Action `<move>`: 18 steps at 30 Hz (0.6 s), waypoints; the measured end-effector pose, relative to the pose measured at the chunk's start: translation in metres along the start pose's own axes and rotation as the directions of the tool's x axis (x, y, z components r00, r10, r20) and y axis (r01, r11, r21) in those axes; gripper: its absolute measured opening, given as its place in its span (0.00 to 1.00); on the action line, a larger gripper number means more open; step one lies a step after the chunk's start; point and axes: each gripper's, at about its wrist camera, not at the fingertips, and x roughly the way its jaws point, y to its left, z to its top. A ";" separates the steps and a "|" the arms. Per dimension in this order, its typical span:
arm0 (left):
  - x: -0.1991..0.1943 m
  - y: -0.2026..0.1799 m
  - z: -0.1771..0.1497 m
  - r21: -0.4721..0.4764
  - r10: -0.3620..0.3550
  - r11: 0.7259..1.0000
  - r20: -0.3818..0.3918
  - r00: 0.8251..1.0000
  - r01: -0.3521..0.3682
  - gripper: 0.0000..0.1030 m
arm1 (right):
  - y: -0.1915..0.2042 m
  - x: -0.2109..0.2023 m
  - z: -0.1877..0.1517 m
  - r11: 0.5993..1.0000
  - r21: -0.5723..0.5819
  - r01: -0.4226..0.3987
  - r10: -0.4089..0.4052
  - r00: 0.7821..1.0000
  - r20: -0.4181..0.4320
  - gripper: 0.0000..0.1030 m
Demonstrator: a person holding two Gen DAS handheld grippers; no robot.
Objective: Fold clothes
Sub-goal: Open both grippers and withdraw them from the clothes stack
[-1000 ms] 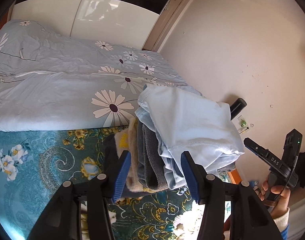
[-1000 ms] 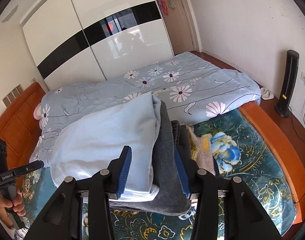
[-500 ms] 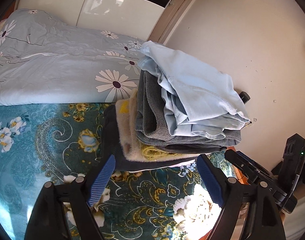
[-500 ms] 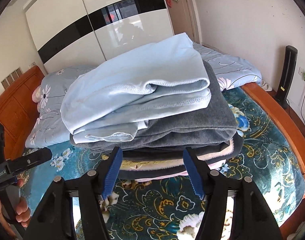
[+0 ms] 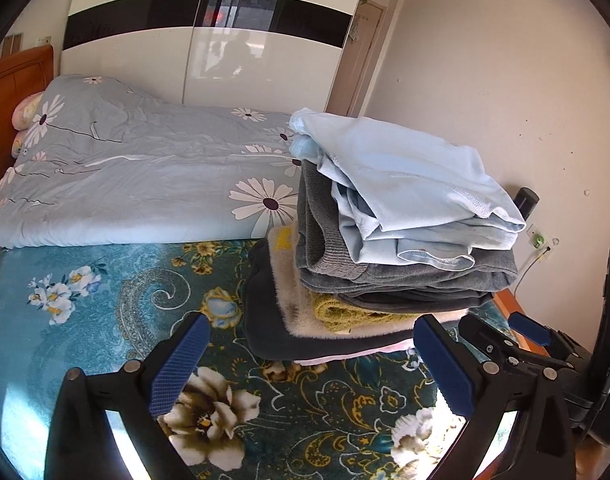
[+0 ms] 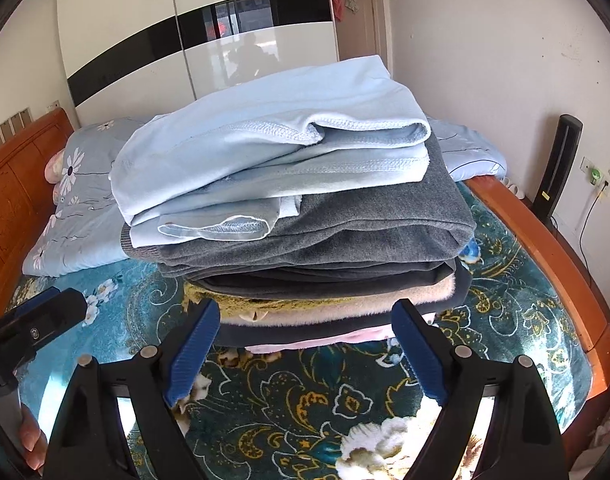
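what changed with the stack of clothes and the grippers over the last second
Both grippers let go of the folded clothes stack, now resting on the teal floral bedspread. The left gripper and right gripper drew back, jaws opening, nothing between them. The daisy duvet stayed put.

Place: home bedroom.
Bed (image 6: 545, 240): wooden frame, floral teal sheet, headboard (image 6: 17, 192) at left.
Bedding: daisy-print quilt (image 5: 145, 184), pillow (image 5: 27, 106) by the headboard.
Wardrobe (image 5: 209, 40): glossy white sliding doors with a black band.
Door (image 6: 357, 16): clothes hung on it.
Clothes (image 6: 297, 200): folded stack on the bed.
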 end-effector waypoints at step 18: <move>0.007 -0.018 -0.032 0.109 0.163 0.980 0.014 0.986 -0.164 1.00 | 0.011 0.004 -0.012 0.998 -0.058 0.031 -0.030 0.999 0.013 0.97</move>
